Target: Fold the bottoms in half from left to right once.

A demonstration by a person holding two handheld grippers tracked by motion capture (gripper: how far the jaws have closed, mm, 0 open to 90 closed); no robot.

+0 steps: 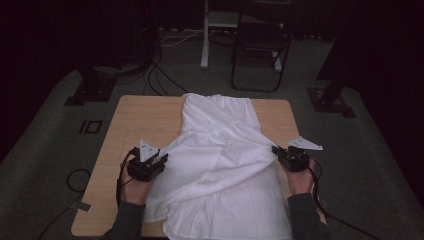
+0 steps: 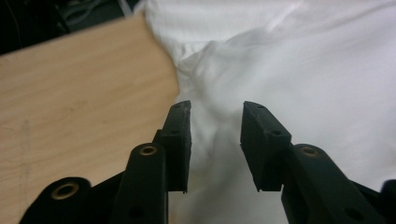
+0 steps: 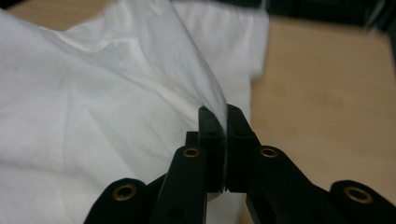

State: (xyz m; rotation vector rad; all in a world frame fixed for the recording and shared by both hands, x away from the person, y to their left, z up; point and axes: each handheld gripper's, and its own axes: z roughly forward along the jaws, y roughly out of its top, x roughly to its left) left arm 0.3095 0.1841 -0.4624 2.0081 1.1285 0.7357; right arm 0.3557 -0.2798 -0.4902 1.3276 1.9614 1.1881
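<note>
Dark floor surrounds the wooden counter (image 1: pixel 125 130). Right tool (image 3: pixel 226 116) is clamped on the white garment's (image 1: pixel 220 165) edge, lifting it for folding; left tool (image 2: pixel 215 122) stands apart beside the cloth.

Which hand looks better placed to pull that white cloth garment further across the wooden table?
Probably the right. The right gripper is shut on a fold of the white cloth garment, lifting it taut, while the left gripper stands open, holding nothing.

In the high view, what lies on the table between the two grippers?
White cloth spans the whole stretch between the left gripper and the right gripper; no bare table shows there. The high view shows this.
</note>
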